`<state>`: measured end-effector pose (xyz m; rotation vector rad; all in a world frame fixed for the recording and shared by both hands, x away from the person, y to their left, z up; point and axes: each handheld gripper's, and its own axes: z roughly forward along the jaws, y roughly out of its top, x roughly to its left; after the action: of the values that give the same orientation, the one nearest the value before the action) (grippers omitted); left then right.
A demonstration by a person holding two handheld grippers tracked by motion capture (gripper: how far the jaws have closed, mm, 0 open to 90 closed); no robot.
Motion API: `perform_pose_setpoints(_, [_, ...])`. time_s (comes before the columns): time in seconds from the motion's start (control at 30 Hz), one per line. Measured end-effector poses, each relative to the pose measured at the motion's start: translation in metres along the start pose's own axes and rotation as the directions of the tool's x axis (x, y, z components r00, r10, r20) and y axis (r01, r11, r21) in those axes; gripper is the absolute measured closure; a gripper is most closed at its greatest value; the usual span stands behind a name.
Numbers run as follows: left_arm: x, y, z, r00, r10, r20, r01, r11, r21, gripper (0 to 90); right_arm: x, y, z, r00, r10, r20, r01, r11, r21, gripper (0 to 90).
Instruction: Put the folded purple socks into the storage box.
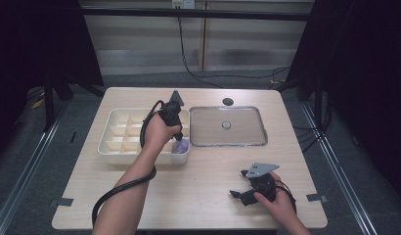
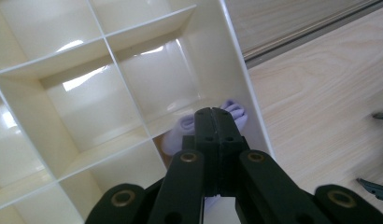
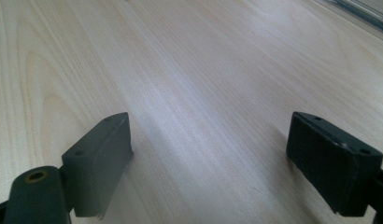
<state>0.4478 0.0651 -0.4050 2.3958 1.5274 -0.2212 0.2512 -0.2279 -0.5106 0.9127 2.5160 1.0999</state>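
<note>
Left gripper point(image 2: 219, 122) jaws together; right gripper point(image 3: 210, 154) jaws apart.

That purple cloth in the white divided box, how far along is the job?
The purple cloth already sits in a corner compartment of the white divided box. The left gripper is shut on it there. Letting go looks left. The right gripper rests open over the table.
</note>
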Motion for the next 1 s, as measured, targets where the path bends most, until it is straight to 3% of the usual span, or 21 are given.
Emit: perform_pose_setpoints(1.0, [0.001, -0.005, 0.013, 0.9998, 0.005, 0.018, -0.005, 0.9998, 0.018, 90.0, 0.000, 0.000, 0.000, 1.0000, 0.000, -0.001, 0.000, 1.000, -0.001, 13.5])
